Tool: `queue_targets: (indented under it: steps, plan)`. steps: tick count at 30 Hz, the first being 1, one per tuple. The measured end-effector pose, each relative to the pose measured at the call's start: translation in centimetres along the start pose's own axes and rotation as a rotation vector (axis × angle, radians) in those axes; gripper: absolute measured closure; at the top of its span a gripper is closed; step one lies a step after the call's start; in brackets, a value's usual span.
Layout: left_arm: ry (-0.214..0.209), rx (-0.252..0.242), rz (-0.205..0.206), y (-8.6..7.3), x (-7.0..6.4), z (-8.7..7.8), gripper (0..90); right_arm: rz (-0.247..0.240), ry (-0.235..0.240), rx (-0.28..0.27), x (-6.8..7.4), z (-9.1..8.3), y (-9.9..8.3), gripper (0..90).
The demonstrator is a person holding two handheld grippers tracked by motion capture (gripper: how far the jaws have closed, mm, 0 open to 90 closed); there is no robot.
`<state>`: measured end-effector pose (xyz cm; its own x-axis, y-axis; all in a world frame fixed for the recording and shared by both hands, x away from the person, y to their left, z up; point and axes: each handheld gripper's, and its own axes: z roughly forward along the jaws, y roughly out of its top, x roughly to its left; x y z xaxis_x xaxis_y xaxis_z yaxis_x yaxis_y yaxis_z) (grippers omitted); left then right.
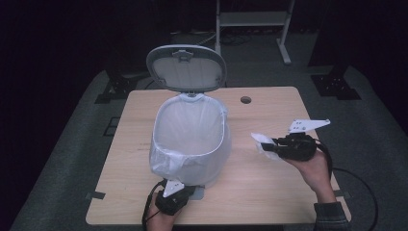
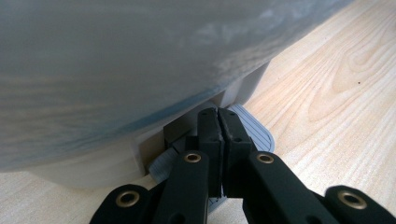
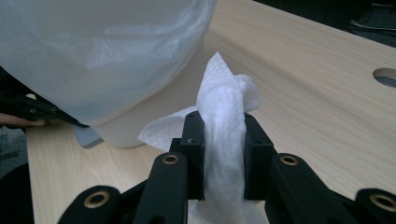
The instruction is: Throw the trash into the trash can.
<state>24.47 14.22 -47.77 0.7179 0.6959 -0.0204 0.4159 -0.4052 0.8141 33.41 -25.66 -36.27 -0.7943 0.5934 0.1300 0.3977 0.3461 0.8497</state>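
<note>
At the near left edge of the light wooden bench [image 1: 269, 192], the left gripper [image 1: 185, 191] sits low against the foot of a white pedal bin lined with a translucent plastic bag [image 1: 190, 139]. Its own view shows the jaws pressed together with nothing between them, their tips resting on the bin's grey ribbed foot pedal [image 2: 254, 128], right under the bulge of the bag. The person's left hand [image 1: 161, 216] comes in from the bottom edge, holding that gripper.

Behind the bin's mouth, the grey oval lid [image 1: 186, 67] stands up on its hinge at the far side, so the lined opening is uncovered. The bag's edge is folded down over the rim and hangs loosely around the bin's upper wall.

Right of the bin and apart from it, the right gripper [image 1: 270, 145] hangs above the bench, jaws pointing left toward the bin. They are clamped on a crumpled white paper tissue [image 3: 224, 116], which sticks out past the jaw tips and also spills below them. The person's right hand [image 1: 315, 168] cups the gripper from beneath, a dark sleeve at the wrist. A small round hole [image 1: 246, 100] lies in the bench's far part.
</note>
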Motion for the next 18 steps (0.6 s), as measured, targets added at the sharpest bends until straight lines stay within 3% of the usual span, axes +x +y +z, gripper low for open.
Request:
queue_targets:
  steps: [18]
  plan:
    - [-0.002, -0.001, -0.004, 0.0, 0.0, 0.0, 88.8, -0.047, 0.029, -0.031, 1.0, -0.4, 3.6, 74.3]
